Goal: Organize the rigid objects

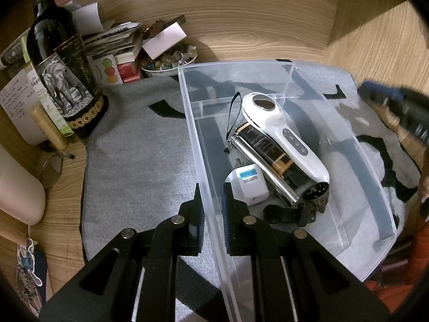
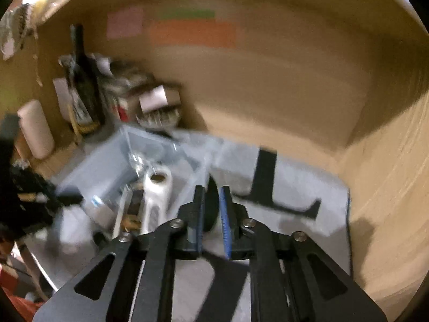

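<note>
A clear plastic bin point(image 1: 356, 145) stands on a grey mat point(image 1: 139, 145). It holds a white handheld device point(image 1: 284, 131), a black and gold bottle point(image 1: 268, 147), a silver cylinder point(image 1: 268, 174), a white charger point(image 1: 248, 185) and small black parts point(image 1: 316, 194). My left gripper point(image 1: 212, 201) is shut on the bin's left wall, one finger on each side. My right gripper point(image 2: 211, 209) hangs above the mat to the right of the bin point(image 2: 112, 166), jaws a little apart with nothing between them. The right wrist view is blurred.
A dark wine bottle point(image 1: 61, 61), papers and small boxes point(image 1: 118, 45) and a bowl of beads point(image 1: 169, 61) crowd the back left corner. A glass point(image 1: 52, 170) and a cream object point(image 1: 18, 190) lie at the left. Wooden walls point(image 1: 241, 21) enclose the space.
</note>
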`<action>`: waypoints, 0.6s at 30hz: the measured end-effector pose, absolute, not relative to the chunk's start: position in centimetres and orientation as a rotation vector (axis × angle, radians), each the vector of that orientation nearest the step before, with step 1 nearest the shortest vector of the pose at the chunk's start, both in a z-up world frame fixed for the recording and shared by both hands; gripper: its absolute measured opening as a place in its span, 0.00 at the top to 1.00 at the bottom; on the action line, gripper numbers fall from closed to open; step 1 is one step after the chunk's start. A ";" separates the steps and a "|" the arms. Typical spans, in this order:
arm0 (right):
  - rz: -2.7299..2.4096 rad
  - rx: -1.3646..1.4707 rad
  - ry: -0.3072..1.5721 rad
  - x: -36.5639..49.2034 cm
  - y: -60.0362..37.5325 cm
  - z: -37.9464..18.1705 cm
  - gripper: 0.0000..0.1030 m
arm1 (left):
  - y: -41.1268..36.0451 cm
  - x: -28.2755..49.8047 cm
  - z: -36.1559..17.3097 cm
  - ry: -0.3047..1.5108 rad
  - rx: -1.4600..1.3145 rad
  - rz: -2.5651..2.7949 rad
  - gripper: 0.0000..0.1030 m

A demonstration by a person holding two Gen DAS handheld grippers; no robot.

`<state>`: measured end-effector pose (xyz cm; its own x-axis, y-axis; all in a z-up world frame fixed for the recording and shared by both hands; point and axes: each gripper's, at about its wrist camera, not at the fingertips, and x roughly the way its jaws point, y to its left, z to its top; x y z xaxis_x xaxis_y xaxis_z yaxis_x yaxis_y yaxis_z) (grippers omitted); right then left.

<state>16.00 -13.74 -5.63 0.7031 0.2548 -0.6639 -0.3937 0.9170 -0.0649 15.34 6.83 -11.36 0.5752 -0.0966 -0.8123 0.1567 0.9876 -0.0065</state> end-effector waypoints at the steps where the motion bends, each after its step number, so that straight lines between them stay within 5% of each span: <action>1: 0.360 -0.209 0.722 16.1 -14.0 -6.2 0.80 | 6.8 15.3 -11.4 0.947 0.067 -0.148 0.89; 4: 0.369 -0.248 0.803 16.2 -14.6 -9.0 0.73 | 6.7 15.4 -11.4 0.948 0.067 -0.144 0.89; 18: 0.518 -0.320 0.920 16.3 -12.3 -13.5 0.73 | 6.4 15.5 -11.3 0.957 0.065 -0.123 0.89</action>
